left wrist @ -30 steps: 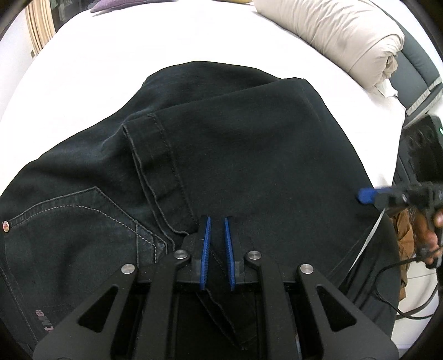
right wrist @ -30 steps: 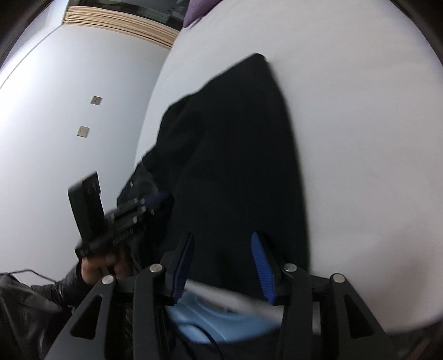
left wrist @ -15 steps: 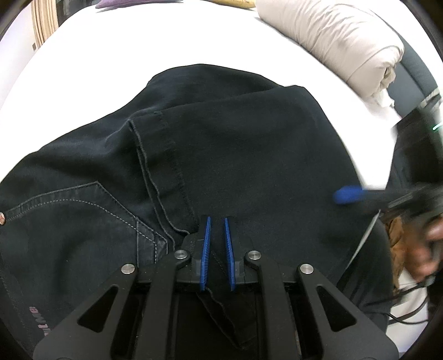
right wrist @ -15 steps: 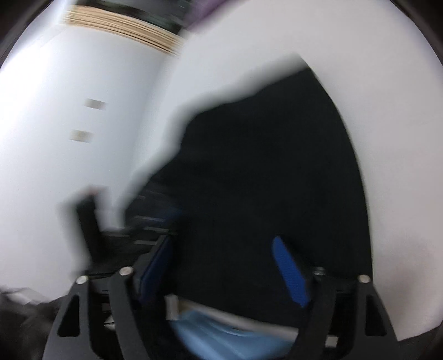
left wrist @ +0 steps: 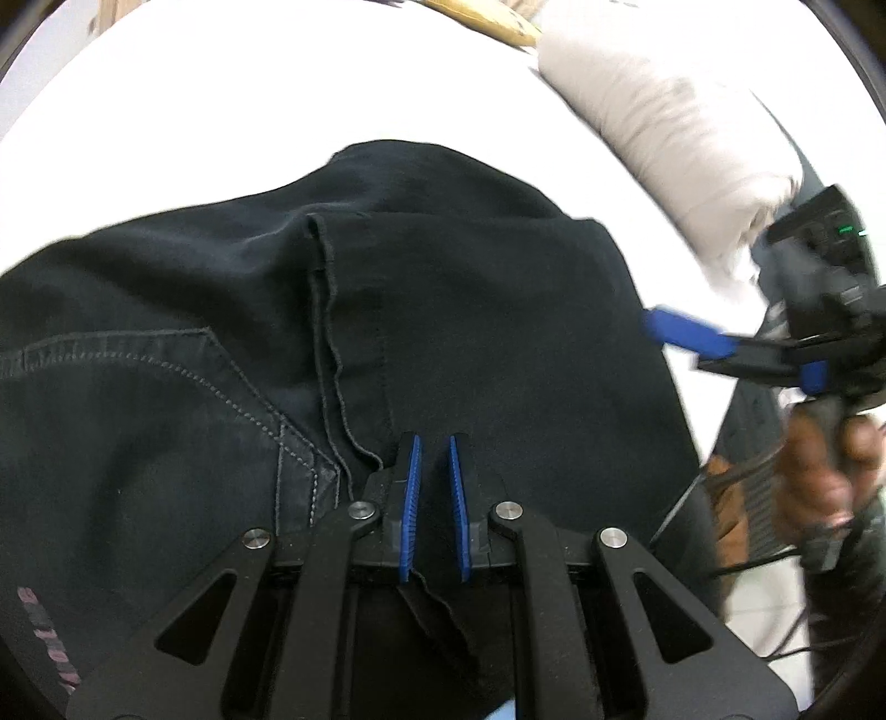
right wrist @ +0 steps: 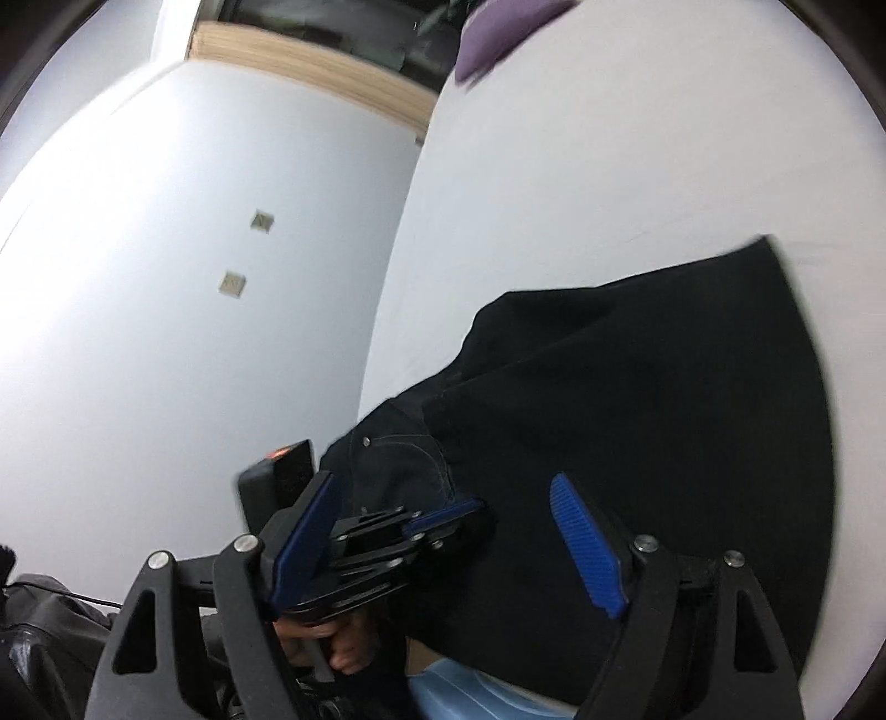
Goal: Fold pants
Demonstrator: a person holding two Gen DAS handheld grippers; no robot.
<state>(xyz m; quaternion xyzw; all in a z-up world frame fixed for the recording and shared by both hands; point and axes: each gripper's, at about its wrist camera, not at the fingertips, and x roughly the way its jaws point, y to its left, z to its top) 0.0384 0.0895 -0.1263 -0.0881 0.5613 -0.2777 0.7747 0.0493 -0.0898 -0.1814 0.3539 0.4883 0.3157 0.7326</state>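
Black jeans [left wrist: 498, 332] lie folded on the white bed sheet [left wrist: 221, 111], one leg laid across the seat with its hem seam and a back pocket showing. My left gripper [left wrist: 433, 440] is shut on a fold of the jeans at their near edge, and a strip of dark cloth hangs between its pads. In the right wrist view my right gripper [right wrist: 446, 482] hovers above the jeans [right wrist: 637, 399]. Its jaws are opening wide with nothing pinched between them. The left gripper's fingers [right wrist: 443, 512] show just below it. A hand [left wrist: 819, 471] holds the right gripper at the jeans' right edge.
A rolled beige duvet [left wrist: 664, 122] lies at the far right of the bed. A purple cushion [right wrist: 498, 27] sits at the bed's far end. White tiled floor [right wrist: 166, 277] runs along the bed's left side. Cables hang beside the hand. Something light blue [right wrist: 470, 692] lies under my right gripper.
My right gripper has opened wider, lifted off the jeans' right edge and swung up. The left gripper stays shut on the cloth and has shifted a little with it.
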